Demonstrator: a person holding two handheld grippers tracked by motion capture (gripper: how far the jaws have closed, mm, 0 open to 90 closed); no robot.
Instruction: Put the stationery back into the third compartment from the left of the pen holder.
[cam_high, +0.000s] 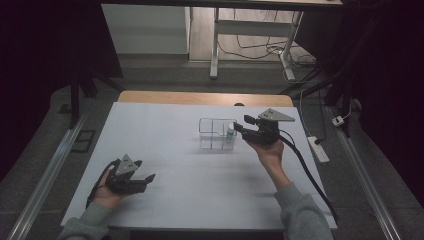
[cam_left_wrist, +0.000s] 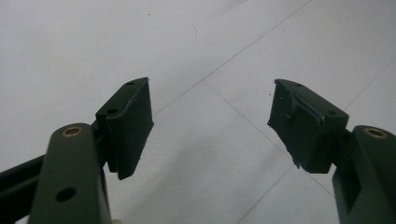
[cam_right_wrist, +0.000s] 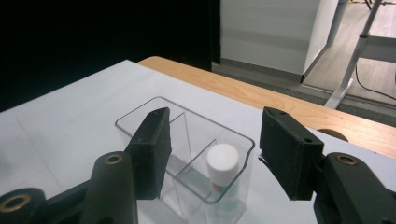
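White table (cam_high: 165, 200): bottle (cam_right_wrist: 223, 169) upright in clear tray (cam_right_wrist: 140, 117), prob. near-right compartment.

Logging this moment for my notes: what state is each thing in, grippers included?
Clear organizer: upright on the table, open-topped.
Small bottle: upright in a corner compartment, white cap on.
Right gripper: open, jaws apart above the bottle, not pressing it.
Left gripper: open, nothing between the jaws.
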